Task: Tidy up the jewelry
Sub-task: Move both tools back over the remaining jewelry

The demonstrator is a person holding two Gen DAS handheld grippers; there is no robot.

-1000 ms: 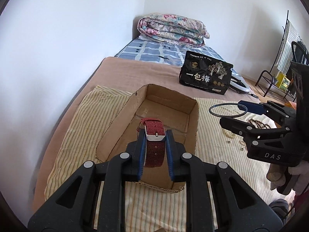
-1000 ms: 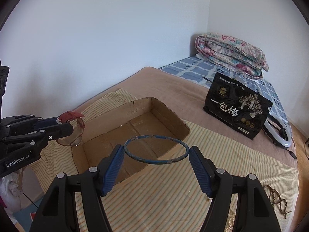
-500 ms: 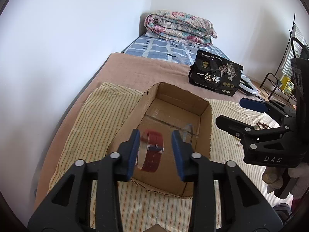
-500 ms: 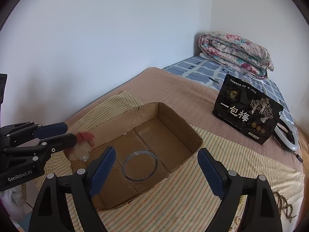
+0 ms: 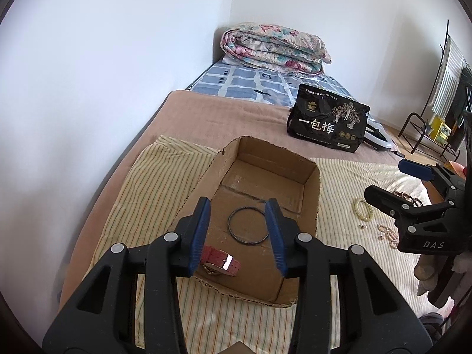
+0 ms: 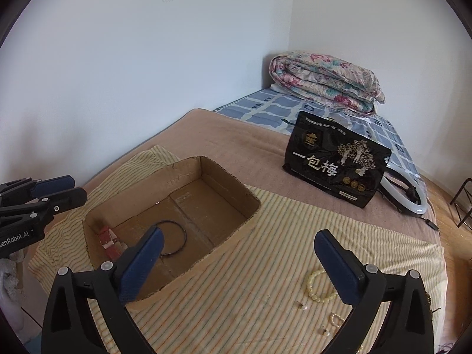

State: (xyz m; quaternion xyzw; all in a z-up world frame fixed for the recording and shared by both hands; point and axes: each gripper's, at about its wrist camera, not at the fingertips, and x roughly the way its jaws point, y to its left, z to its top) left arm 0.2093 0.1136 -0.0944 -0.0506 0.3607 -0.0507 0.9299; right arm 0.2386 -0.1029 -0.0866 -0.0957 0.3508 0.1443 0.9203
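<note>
With both grippers empty, the left gripper [image 5: 239, 230] parted and the right gripper [image 6: 236, 261] opening wide, 2 pieces, a red watch [image 5: 219, 264] and a dark bangle [image 5: 247, 226], lie inside the cardboard box [image 5: 311, 206], while the pearl bracelet [image 6: 318, 287] and small bits beside the box remain.

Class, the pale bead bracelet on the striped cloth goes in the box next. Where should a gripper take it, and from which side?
Probably from above, pinching across one strand of the bead bracelet, one finger inside the loop. It lies flat on the striped cloth, leaving no edge to grasp sideways. The right gripper, empty with jaws opening, is nearest.
</note>
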